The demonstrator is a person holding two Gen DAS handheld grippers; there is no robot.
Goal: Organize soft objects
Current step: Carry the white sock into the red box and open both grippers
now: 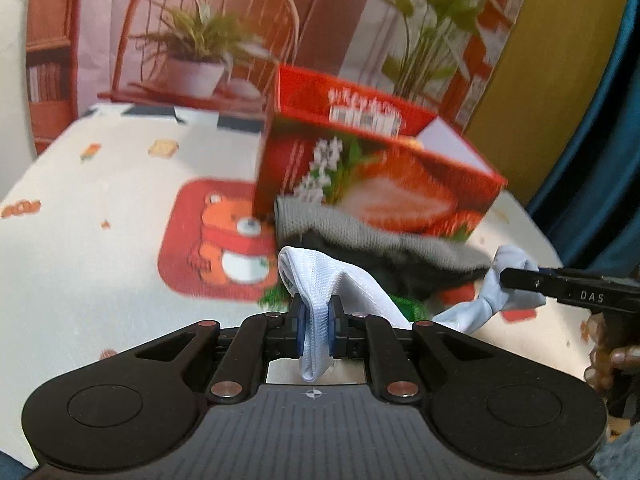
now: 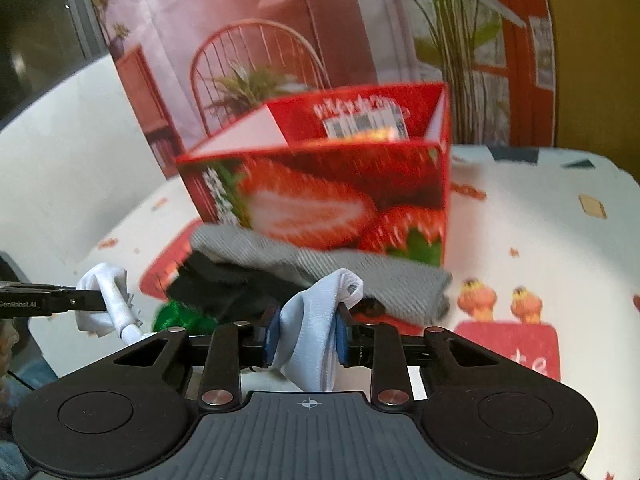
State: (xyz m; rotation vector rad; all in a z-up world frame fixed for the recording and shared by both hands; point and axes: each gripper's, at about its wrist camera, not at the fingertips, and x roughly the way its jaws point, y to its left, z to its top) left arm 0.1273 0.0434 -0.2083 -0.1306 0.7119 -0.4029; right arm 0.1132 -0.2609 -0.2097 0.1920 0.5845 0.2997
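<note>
Both tools have hold of the same pale blue-white cloth [image 1: 316, 276], one at each end, above a cream tablecloth [image 1: 100, 272] scattered with little orange prints. The left gripper [image 1: 315, 322] has its blue pads pressed together on a fold of the cloth, which bunches up over the fingertips and hangs down between them. The right gripper [image 2: 306, 334] pinches the other end the same way, the fabric squeezed between its pads and rising in a soft hump above them.

From the left camera the other tool's black finger comes in from the right edge, clamped on a knotted-looking wad of the cloth (its lettering reads "DAS").

Just behind the cloth lies a small heap: a grey knitted piece [image 2: 320, 260] draped over something black [image 2: 224, 284], with a bit of green fabric [image 2: 180, 318] showing at the heap's near edge. The grey piece lies against the foot of an open red box printed with strawberries [image 2: 320, 200], which stands on the tablecloth near a red bear-print patch [image 1: 216, 240]. The box's inside is hard to see.
</note>
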